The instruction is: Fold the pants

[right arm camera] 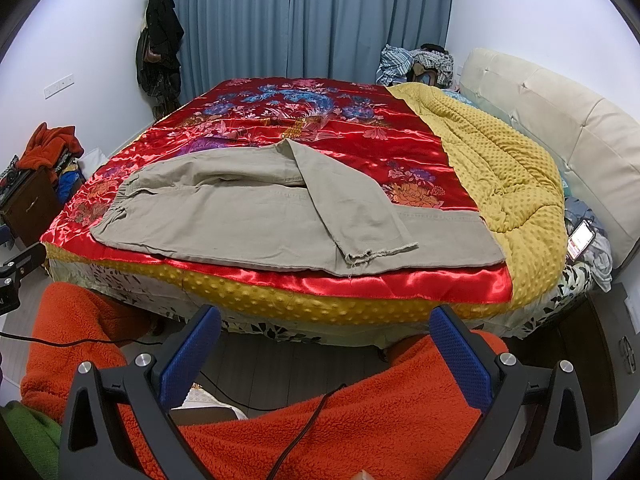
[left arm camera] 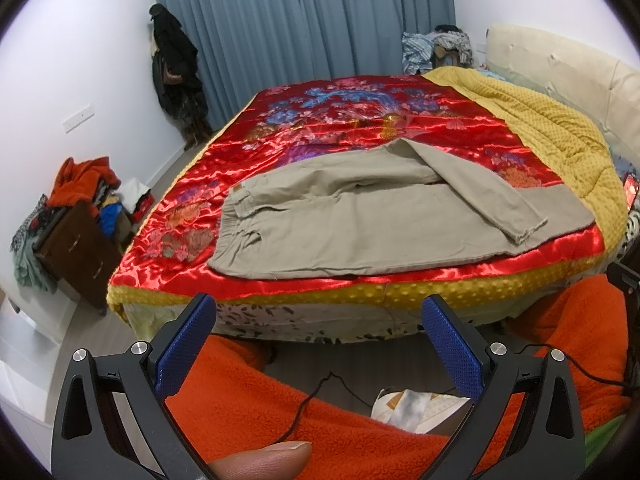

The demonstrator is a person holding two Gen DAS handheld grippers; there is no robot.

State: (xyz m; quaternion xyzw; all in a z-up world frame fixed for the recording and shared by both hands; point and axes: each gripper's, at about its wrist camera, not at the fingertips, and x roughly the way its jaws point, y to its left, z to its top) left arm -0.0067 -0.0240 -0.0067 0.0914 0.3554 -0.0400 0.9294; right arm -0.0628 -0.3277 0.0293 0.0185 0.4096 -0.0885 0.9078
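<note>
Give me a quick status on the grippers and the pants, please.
Left gripper open, short of the bed. Right gripper open, also clear. Pants flat on red quilt, one leg folded across. Nothing in the way.

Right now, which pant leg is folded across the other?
The far leg: it doubles back diagonally, its frayed hem pointing toward the near edge. The near leg lies flat, straight.
</note>
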